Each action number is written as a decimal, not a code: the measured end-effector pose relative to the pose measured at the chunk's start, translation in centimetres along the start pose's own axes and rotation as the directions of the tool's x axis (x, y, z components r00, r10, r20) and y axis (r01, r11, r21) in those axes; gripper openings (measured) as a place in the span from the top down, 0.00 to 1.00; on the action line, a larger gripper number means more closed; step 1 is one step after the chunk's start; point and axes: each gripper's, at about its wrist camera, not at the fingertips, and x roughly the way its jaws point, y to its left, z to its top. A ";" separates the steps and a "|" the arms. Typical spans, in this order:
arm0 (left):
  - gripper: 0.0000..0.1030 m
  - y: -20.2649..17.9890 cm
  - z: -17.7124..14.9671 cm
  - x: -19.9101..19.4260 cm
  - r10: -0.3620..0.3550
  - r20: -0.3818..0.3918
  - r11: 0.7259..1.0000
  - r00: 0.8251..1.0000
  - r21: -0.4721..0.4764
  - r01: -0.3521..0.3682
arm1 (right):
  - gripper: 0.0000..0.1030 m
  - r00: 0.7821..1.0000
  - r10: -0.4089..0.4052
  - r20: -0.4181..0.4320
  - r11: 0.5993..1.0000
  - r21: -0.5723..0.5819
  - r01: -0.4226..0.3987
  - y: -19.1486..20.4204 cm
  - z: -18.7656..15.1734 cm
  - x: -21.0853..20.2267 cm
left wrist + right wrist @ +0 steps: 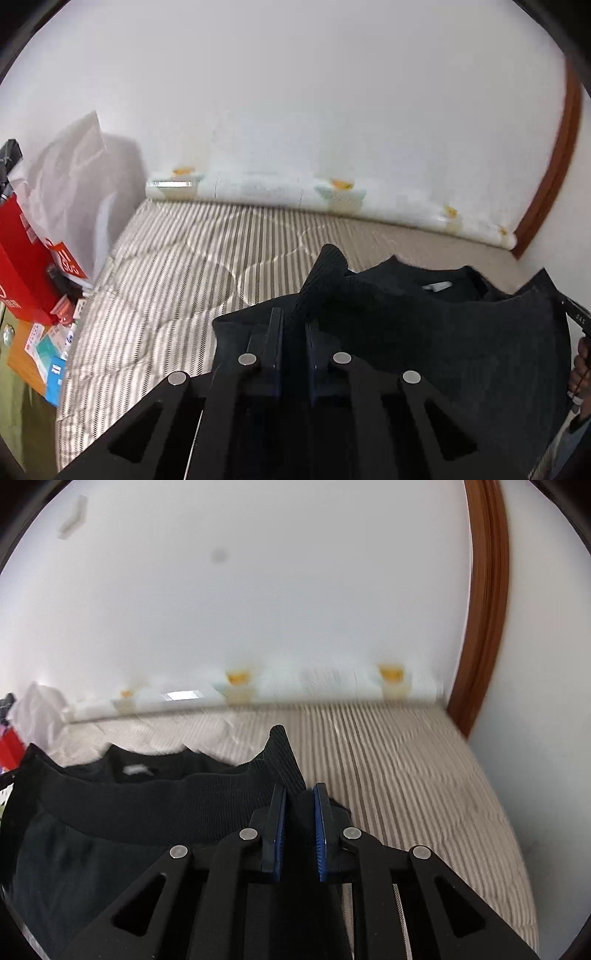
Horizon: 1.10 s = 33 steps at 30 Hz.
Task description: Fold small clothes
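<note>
A black knit garment (424, 325) with a ribbed band hangs stretched between both grippers above a striped bed. My left gripper (294, 325) is shut on the garment's left corner, which pokes up past the fingers. My right gripper (300, 805) is shut on the garment (147, 805) at its right corner, which also sticks up in a point. A white label (138, 770) shows inside the neckline. The right gripper's edge and the hand holding it show at the far right of the left wrist view (580, 325).
The beige striped mattress (177, 266) runs to a white wall with a rolled patterned quilt (295, 195) along it. Red boxes (26, 273) and small items sit left of the bed, with a white plastic bag (70, 177). A brown door frame (484, 620) stands at the right.
</note>
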 end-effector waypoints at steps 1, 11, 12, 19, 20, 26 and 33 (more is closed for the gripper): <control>0.90 -0.1 0.0 0.8 0.008 -0.020 1.000 1.000 -0.005 -0.008 | 0.87 0.999 -0.004 -0.042 1.000 0.009 0.005 -0.2 -0.2 1.5; 0.75 -1.0 -1.1 3.5 0.080 -0.102 0.996 0.992 0.044 -0.076 | 0.71 0.988 -0.074 -0.136 0.997 -0.002 0.074 -0.5 -1.9 3.0; 0.62 -1.0 -1.1 3.3 0.066 -0.117 0.997 0.991 0.041 -0.061 | 0.70 0.990 -0.060 -0.127 0.998 0.006 0.061 -0.4 -2.1 2.2; 0.46 -0.7 -4.3 1.1 0.112 -0.161 0.991 0.981 0.093 -0.098 | 0.62 0.980 -0.134 -0.149 0.990 -0.060 0.127 -0.6 -7.1 -0.9; 0.46 -0.4 -5.2 0.5 0.113 -0.171 0.991 0.979 0.093 -0.099 | 0.62 0.979 -0.134 -0.153 0.991 -0.046 0.128 -1.0 -7.8 -1.5; 0.44 1.1 -8.7 -3.0 0.116 -0.164 0.990 0.980 0.093 -0.102 | 0.63 0.974 -0.152 -0.169 0.988 0.003 0.154 -1.9 -11.8 -5.3; 0.42 3.5 -13.2 -7.5 0.077 -0.157 0.997 0.985 0.033 -0.073 | 0.62 0.953 -0.245 -0.178 0.968 0.017 0.252 -1.7 -14.0 -10.7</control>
